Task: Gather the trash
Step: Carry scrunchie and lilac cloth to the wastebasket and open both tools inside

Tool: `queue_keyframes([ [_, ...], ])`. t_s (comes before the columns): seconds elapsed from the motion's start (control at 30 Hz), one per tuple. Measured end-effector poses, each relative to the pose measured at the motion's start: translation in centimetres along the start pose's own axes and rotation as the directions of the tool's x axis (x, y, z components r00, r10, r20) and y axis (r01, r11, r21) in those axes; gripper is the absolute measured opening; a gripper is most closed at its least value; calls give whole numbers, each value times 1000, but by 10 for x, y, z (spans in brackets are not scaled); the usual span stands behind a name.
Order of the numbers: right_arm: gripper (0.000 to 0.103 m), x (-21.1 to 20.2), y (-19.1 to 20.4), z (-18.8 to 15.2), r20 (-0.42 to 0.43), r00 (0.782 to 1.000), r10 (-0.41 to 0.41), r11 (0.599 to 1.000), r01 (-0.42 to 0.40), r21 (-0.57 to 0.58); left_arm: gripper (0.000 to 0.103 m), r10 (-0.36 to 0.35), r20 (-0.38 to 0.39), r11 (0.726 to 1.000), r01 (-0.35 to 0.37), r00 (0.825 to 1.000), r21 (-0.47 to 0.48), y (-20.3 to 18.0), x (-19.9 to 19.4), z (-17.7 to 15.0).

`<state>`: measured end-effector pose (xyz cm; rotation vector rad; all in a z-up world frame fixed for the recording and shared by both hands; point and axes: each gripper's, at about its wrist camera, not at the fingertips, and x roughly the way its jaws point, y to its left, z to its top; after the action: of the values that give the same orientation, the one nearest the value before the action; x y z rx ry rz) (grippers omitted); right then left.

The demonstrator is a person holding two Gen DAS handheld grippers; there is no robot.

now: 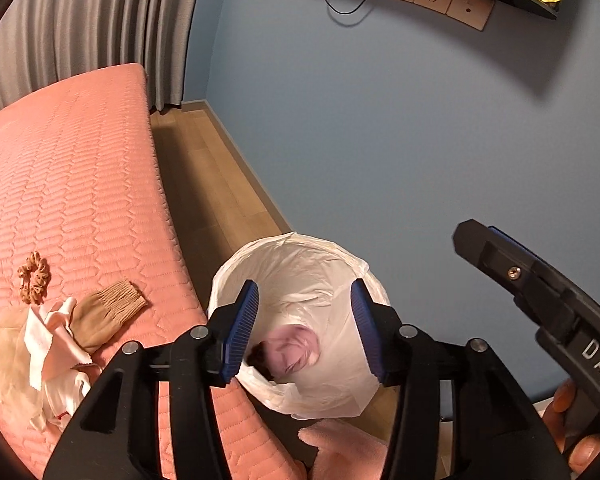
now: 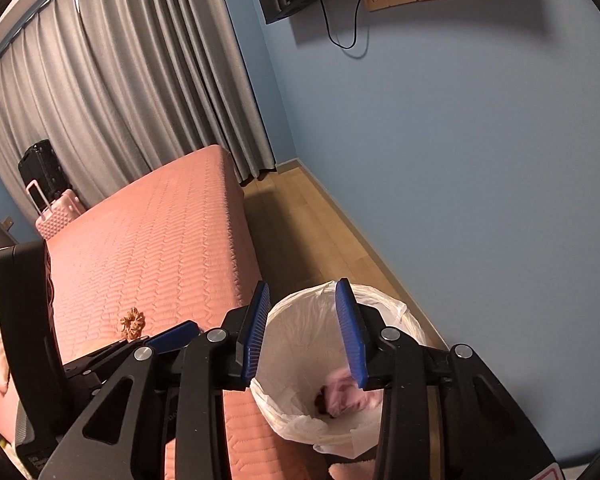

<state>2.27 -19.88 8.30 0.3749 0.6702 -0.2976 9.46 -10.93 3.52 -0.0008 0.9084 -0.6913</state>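
A bin lined with a white bag (image 1: 340, 258) stands on the floor between the bed and the blue wall. A blurred pink crumpled thing (image 1: 300, 346) lies inside it, beside something dark (image 1: 260, 354). My left gripper (image 1: 304, 332) hangs over the bin's mouth, open, with nothing between its blue pads. In the right wrist view my right gripper (image 2: 303, 332) is also open and empty above the bin (image 2: 396, 308), with the pink thing (image 2: 344, 394) below it. Each gripper shows in the other's view: the right one (image 1: 500, 264) and the left one (image 2: 172, 334).
On the pink bed (image 1: 80, 180) lie a brown scrunchie (image 1: 34, 278), a tan sock (image 1: 108, 316), white cloth scraps (image 1: 56, 344) and a cream fluffy thing. A pink fuzzy fabric (image 1: 340, 448) lies by the bin. Suitcases (image 2: 56, 216) stand beyond the bed. Grey curtains hang behind.
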Motion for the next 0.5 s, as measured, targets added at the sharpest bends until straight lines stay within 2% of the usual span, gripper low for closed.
queue_keyframes([
  [0.23,42,-3,4,-1,-1,1000,6,1000,-6,-2,48,33,-12,998,-33,999,-50,21,-6,-5],
  [0.5,46,-7,28,-9,-15,999,29,999,-29,-23,51,67,3,990,-66,998,-126,54,-29,-15],
])
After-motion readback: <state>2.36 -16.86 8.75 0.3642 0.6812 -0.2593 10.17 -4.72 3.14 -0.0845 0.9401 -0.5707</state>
